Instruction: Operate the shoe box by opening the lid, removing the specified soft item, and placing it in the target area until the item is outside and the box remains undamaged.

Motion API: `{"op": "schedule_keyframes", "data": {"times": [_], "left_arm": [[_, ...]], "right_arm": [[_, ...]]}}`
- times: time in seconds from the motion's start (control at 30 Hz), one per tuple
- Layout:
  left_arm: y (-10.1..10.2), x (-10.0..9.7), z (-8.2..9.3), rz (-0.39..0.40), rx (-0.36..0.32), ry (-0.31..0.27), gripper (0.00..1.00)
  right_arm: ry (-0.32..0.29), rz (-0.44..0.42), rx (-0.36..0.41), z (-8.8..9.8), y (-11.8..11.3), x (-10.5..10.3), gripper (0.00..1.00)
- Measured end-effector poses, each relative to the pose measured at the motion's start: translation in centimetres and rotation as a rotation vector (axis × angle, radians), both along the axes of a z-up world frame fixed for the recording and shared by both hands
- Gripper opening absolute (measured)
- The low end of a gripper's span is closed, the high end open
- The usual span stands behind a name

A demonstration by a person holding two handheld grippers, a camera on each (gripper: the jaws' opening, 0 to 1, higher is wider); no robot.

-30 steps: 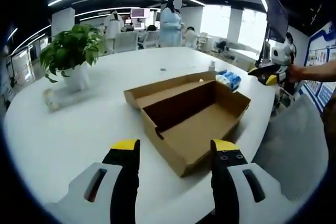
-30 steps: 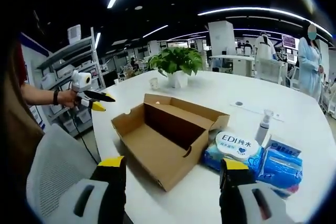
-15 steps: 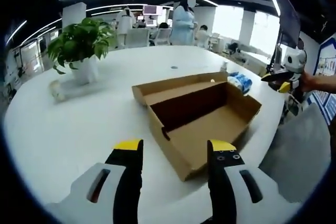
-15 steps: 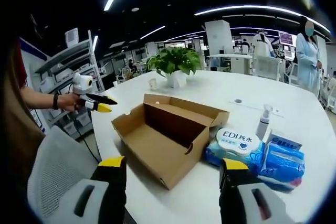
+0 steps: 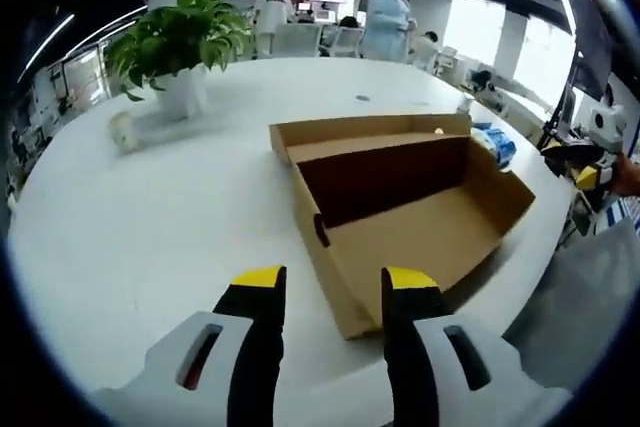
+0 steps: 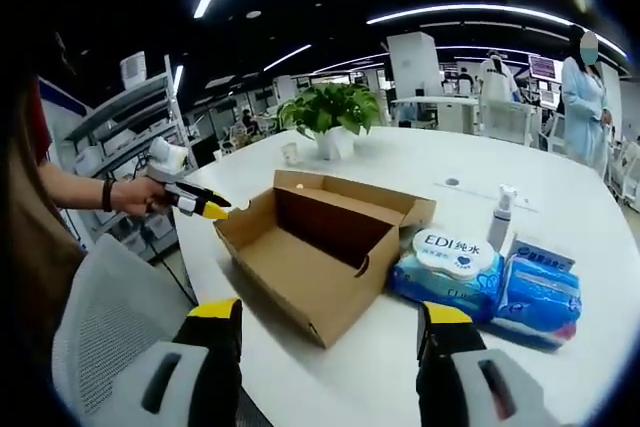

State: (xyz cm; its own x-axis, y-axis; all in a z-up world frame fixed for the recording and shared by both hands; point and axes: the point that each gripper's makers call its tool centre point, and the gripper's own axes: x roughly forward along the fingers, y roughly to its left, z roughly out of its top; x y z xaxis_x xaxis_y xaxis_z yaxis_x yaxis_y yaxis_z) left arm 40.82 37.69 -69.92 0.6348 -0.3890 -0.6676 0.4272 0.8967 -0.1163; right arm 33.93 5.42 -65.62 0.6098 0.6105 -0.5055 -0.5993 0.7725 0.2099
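The brown cardboard shoe box (image 5: 420,227) lies open on the white table, its lid (image 5: 365,130) folded back flat, and nothing is inside it. My left gripper (image 5: 333,279) is open, its yellow tips just short of the box's near corner. From the other side, the box (image 6: 310,247) sits ahead of my open right gripper (image 6: 328,312). The left gripper (image 6: 200,204), held by a hand, points at the box's far end. A soft pack of wipes (image 6: 445,269) with an "EDI" lid lies on the table against the box, and a blue pack (image 6: 540,299) lies beside it.
A spray bottle (image 6: 499,219) stands behind the packs. A potted plant (image 5: 180,42) stands far across the table (image 5: 150,207). A grey mesh chair back (image 6: 105,322) is at the table's edge. People stand in the background.
The left gripper has moved closer to the box's end and its jaws have narrowed slightly. The right gripper has hardly moved.
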Motion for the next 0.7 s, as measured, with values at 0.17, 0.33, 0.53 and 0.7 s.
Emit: {"op": "schedule_keyframes", "data": {"times": [0.17,0.33,0.53,0.7], "left_arm": [[-0.2,0.0,-0.9,0.044,0.024,0.04,0.26],[-0.3,-0.1,-1.6,0.101,0.036,0.091,0.15],[-0.1,-0.1,-2.0,0.181,0.049,0.112,0.09],[0.2,0.0,-2.1,0.255,0.076,0.096,0.05]], "right_arm": [[0.008,-0.017,0.011,-0.1,-0.2,-0.2,0.69],[0.016,-0.023,0.011,-0.3,-0.3,-0.4,0.68],[0.019,-0.03,0.015,-0.4,-0.2,-0.5,0.68],[0.023,-0.044,0.026,-0.5,-0.3,-0.3,0.67]]}}
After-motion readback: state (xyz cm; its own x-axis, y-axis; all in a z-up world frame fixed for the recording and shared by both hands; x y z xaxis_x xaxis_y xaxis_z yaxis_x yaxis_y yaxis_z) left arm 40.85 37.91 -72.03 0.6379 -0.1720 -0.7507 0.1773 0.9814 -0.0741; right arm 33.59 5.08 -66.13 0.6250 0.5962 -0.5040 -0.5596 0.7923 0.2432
